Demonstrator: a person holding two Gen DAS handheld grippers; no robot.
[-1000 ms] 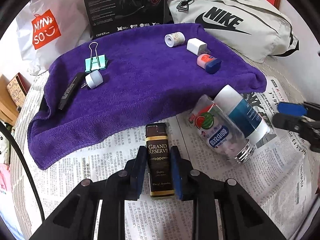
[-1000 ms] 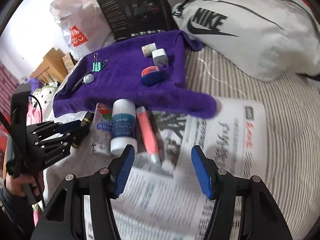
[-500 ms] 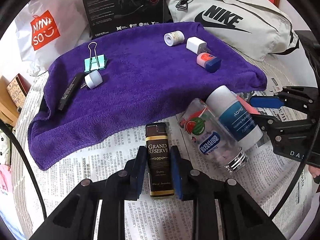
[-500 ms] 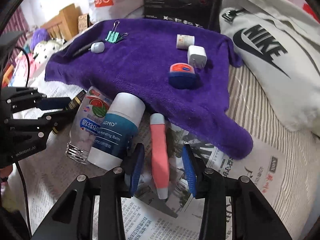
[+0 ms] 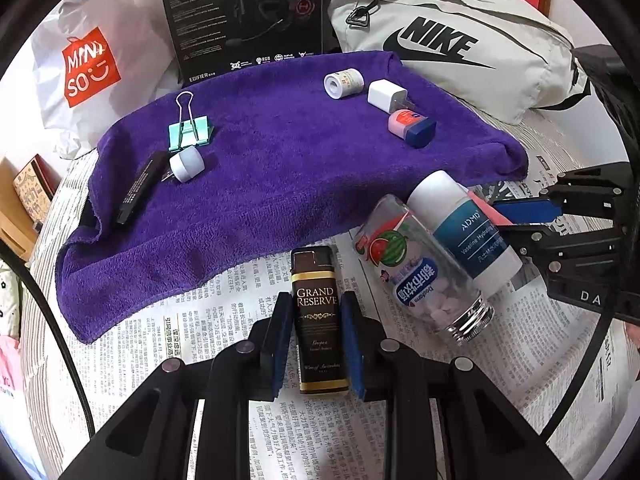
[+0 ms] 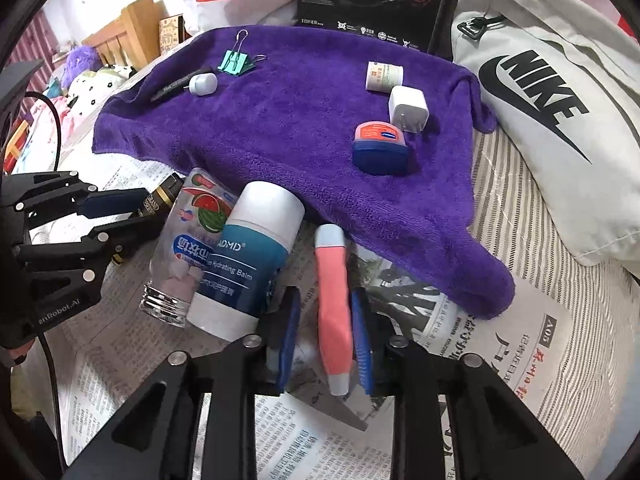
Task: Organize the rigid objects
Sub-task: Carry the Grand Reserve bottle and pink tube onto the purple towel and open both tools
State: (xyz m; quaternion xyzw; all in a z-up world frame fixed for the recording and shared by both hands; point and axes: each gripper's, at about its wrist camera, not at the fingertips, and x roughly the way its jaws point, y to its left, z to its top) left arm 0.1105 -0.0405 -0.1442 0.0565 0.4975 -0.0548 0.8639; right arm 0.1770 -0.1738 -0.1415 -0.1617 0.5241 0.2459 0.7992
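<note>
My left gripper [image 5: 316, 298] is shut on a black and gold lighter [image 5: 318, 320] that lies on the newspaper [image 5: 192, 332]. My right gripper [image 6: 326, 296] straddles a pink pen-shaped stick [image 6: 334, 312] with pale blue ends. Its jaws are closing: the right pad touches the stick, and a narrow gap shows at the left pad. Just left of the stick lie a white and blue balm tube [image 6: 248, 264] and a clear candy bottle [image 6: 188, 240]. Both touch the front edge of the purple towel [image 6: 288, 128].
On the towel lie a green binder clip [image 5: 188, 130], a black stick [image 5: 136, 188], a small white cap [image 5: 186, 164], a white roll [image 5: 342, 82], a white charger [image 5: 386, 94] and a blue and pink tin [image 5: 410, 126]. Behind stand a Nike bag [image 5: 460, 40], a black box [image 5: 244, 16] and a Miniso bag [image 5: 88, 68].
My right gripper swung in from the bare newspaper, rolled, and now sits over the pink stick with its jaws much narrower. The left gripper and its lighter stayed put.
</note>
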